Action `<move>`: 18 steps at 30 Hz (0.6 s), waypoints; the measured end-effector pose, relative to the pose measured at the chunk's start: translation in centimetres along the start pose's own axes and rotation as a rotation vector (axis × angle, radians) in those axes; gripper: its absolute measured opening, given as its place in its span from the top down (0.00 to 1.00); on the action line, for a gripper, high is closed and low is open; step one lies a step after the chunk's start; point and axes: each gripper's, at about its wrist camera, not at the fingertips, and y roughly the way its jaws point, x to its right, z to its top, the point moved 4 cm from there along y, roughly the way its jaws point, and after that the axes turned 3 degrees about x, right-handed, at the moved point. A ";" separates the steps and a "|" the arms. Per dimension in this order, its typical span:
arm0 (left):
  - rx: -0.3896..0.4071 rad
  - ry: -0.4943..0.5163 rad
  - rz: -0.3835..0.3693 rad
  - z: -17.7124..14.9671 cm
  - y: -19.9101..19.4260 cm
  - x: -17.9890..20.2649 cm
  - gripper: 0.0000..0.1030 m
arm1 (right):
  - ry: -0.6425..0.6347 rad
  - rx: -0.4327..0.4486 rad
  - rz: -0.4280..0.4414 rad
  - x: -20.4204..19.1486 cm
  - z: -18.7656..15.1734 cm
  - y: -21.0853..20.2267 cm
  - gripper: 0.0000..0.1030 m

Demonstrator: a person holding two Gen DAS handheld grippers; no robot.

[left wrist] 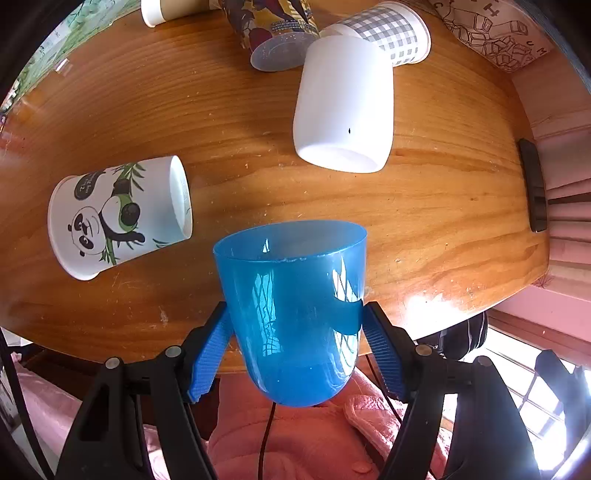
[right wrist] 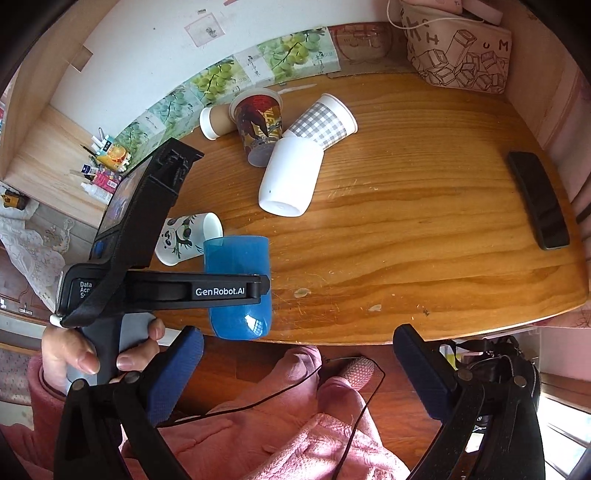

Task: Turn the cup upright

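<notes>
Surface: one wooden table (right wrist: 424, 229) with orange grain, scuffed and speckled, its curved near edge just ahead of the right gripper's fingers. Room: a white wall behind the table with a band of grape-print tiles (right wrist: 236, 74); a wooden side shelf with small bottles (right wrist: 99, 173) far left of the fingers; pink fabric (right wrist: 295, 435) below both grippers.

Cups, six in all:
- One blue cup (left wrist: 295, 317), translucent plastic, held between the left gripper's fingers with its mouth turned up and away from the camera, its rounded base nearest the lens, raised at the table's near edge.
- One panda cup (left wrist: 118, 214), on its side, ahead and left of the left fingers.
- One white cup (left wrist: 343, 107), lying with its base toward the camera, ahead of the fingers, slightly right.
- One checked cup (left wrist: 391, 33), on its side, just behind the white one and touching it.
- One printed cup (left wrist: 277, 33) with a clear lid, lying beside the checked one.
- One brown cup (right wrist: 218, 120), on its side, farthest back left.

Other items: one patterned pouch (right wrist: 461, 55) at the far right corner; one black phone (right wrist: 537, 199) well right of the fingers.

Left gripper (left wrist: 295, 347): blue pads pressed on both sides of the blue cup. Right gripper (right wrist: 297, 373): fingers spread wide, nothing between them.
</notes>
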 end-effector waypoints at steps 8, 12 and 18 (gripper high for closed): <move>-0.019 -0.022 -0.022 0.6 0.3 -0.4 0.27 | 0.001 -0.024 0.003 0.2 0.8 1.0 0.00; 0.010 -0.044 -0.039 0.9 -0.2 -1.0 0.27 | 0.000 -0.030 0.009 -0.1 0.9 1.3 0.00; 0.049 -0.033 -0.103 1.2 -1.5 -1.6 0.23 | -0.005 -0.036 0.013 -0.8 1.0 1.6 0.00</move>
